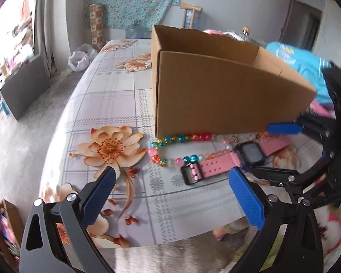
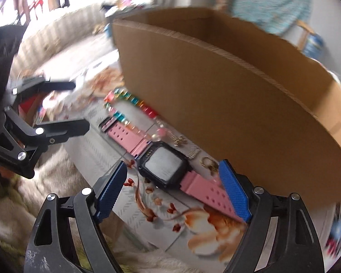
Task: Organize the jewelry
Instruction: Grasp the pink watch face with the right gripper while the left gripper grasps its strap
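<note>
A pink-strapped watch with a black square face (image 2: 164, 168) lies flat on the flowered tablecloth, right against the front wall of an open cardboard box (image 2: 216, 102). My right gripper (image 2: 173, 166) is open and angled down over it, one pad on each side of the face, neither pressing. A string of coloured beads (image 1: 181, 137) loops along the foot of the box (image 1: 216, 95), beside the watch (image 1: 250, 152). Small gold pieces (image 2: 208, 162) lie between watch and box. My left gripper (image 1: 171, 175) is open and holds nothing, a little short of the strap's black buckle (image 1: 191, 173).
The table's (image 1: 116, 95) near edge runs just under both grippers, with a furry blanket (image 1: 181, 257) below it. A blue garment (image 1: 291, 56) lies behind the box. A plastic bag (image 1: 80, 56) sits on the floor to the far left.
</note>
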{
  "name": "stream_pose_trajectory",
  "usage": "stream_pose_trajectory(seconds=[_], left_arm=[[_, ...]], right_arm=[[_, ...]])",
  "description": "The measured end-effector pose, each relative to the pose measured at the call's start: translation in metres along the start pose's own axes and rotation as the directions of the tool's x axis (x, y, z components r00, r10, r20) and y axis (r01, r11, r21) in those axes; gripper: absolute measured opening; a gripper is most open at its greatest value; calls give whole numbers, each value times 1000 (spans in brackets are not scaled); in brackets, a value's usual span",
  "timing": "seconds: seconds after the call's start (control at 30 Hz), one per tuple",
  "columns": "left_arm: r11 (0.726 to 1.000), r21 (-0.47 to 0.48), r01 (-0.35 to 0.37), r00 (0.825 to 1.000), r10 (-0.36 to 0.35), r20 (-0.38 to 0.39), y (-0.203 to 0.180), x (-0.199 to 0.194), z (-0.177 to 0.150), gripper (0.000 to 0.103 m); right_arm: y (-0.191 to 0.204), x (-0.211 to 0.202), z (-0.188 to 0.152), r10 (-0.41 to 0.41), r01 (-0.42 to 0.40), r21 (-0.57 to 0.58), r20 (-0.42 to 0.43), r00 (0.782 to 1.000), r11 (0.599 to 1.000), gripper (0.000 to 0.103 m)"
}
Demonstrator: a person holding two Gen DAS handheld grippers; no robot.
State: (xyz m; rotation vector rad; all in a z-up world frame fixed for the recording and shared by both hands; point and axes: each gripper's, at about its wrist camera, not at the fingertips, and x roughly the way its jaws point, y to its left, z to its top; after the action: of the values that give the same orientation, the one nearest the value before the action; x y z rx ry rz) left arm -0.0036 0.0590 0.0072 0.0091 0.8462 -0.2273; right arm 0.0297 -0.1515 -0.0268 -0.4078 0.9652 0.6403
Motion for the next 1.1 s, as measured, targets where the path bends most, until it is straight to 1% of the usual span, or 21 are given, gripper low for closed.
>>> stream_pose_trajectory(seconds=[0.1, 0.17, 0.2, 0.23, 0.27, 0.37, 0.43, 0.47, 0.5, 0.57, 0.6, 0.63, 0.7, 0.73, 0.77, 0.8, 0.83, 0.9, 0.93, 1.0, 1.1], left_arm=[[999, 46, -5, 1000, 4, 23, -5, -1, -6, 97], [998, 63, 6, 1000, -8, 30, -10, 0, -8, 97], [998, 70, 8, 999, -10, 31, -12, 2, -8, 96], [996, 87, 14, 999, -18, 37, -15, 2, -10, 90], [994, 107, 15, 999, -19, 38, -20, 2, -10, 88], [980, 197, 29, 999, -36, 31, -35, 5, -13, 77], [963, 270, 27, 999, -36, 29, -54, 9, -14, 69], [953, 302, 22, 999, -32, 28, -61, 10, -15, 67], [942, 334, 17, 999, -28, 28, -67, 11, -16, 61], [913, 408, 12, 999, -28, 34, -82, 13, -19, 59], [905, 426, 3, 999, -21, 37, -86, 15, -20, 57], [890, 456, -14, 999, -6, 42, -94, 17, -20, 54], [870, 491, -32, 999, 10, 46, -103, 21, -22, 51], [859, 510, -38, 999, 21, 39, -108, 25, -23, 46], [855, 518, -38, 999, 19, 42, -112, 26, -24, 44], [853, 520, -36, 999, 17, 40, -112, 27, -23, 36], [853, 521, -24, 1000, 10, 29, -116, 29, -22, 27], [855, 517, -25, 1000, 13, 27, -118, 31, -22, 19], [856, 517, -29, 999, 18, 26, -117, 33, -20, 11], [861, 508, -17, 1000, 12, 14, -115, 36, -20, 9], [868, 497, 0, 1000, -1, 2, -110, 38, -17, 9]], right_arm=[[6, 15, 4, -1, -4, -82, -64, 998, 997, 72], [7, 20, 8, 29, -38, -98, -87, 996, 994, 62], [6, 22, 11, 57, -67, -93, -106, 993, 993, 58], [2, 24, 16, 65, -75, -89, -115, 991, 993, 53], [-1, 26, 18, 85, -96, -81, -129, 988, 992, 51], [-10, 25, 23, 117, -131, -86, -152, 982, 988, 50], [-14, 23, 26, 159, -173, -80, -165, 973, 982, 50], [-17, 21, 26, 177, -191, -73, -169, 970, 979, 50], [-20, 20, 29, 204, -218, -68, -172, 964, 974, 49], [-25, 14, 28, 239, -254, -65, -179, 954, 965, 48], [-28, 12, 29, 266, -281, -64, -187, 946, 957, 48], [-30, 10, 30, 285, -303, -71, -190, 940, 951, 48], [-30, 9, 30, 312, -332, -78, -195, 930, 940, 48], [-32, 7, 29, 321, -342, -81, -195, 927, 936, 48], [-33, 4, 27, 330, -350, -84, -193, 924, 933, 48], [-30, 3, 28, 335, -355, -85, -188, 923, 931, 48], [-28, 2, 29, 341, -360, -81, -182, 922, 929, 48], [-23, 1, 26, 345, -359, -69, -163, 924, 931, 48], [-25, -2, 24, 343, -356, -63, -154, 926, 932, 49], [-32, -8, 21, 334, -342, -38, -138, 932, 939, 49], [-40, -22, 10, 276, -279, -9, -107, 955, 960, 51]])
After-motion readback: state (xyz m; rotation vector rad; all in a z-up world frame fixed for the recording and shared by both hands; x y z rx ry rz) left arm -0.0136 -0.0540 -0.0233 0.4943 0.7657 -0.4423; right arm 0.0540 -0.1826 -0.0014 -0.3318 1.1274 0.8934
